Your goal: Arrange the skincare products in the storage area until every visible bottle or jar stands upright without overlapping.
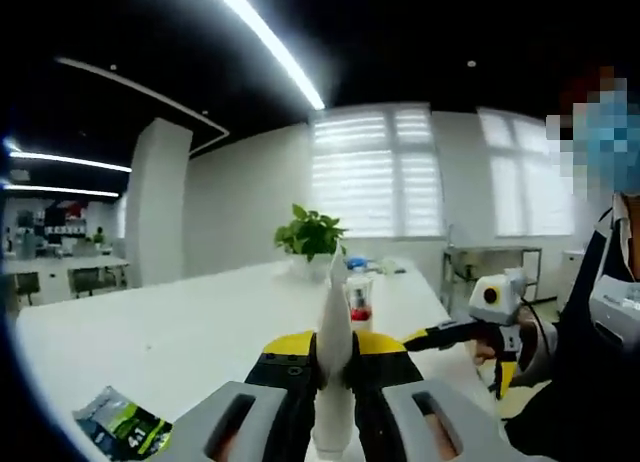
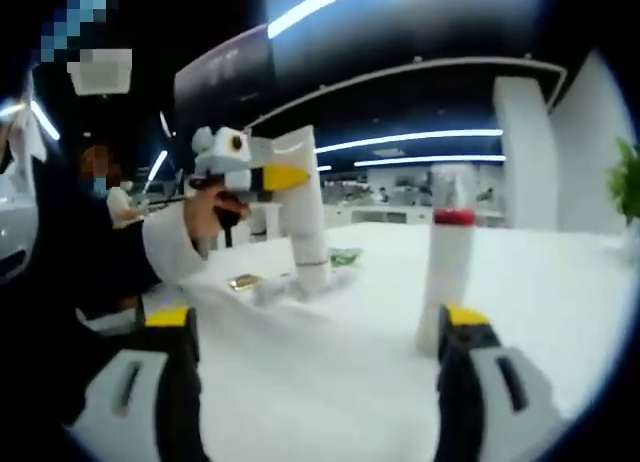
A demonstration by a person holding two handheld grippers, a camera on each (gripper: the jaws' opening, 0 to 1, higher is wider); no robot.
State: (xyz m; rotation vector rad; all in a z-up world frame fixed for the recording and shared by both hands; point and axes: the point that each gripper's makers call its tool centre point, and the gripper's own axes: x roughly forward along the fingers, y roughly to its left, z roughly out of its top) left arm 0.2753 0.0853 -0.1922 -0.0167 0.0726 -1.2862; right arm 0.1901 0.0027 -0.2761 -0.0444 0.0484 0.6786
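Left tongs gripping a white tube; right tongs spread beside the red-capped bottle.

I am clamping the left tongs (image 1: pixel 334 377) on a white tube (image 1: pixel 334 342), its long axis running up between the jaws, cap end down toward the counter (image 1: pixel 180 332). I am holding the right tongs (image 2: pixel 320 352) released, with the red-capped bottle (image 2: pixel 447 282) standing upright just ahead of their right jaw. The right tongs are nearer that bottle, I judge. A green packet (image 1: pixel 125 422) is lying left of the left tongs.
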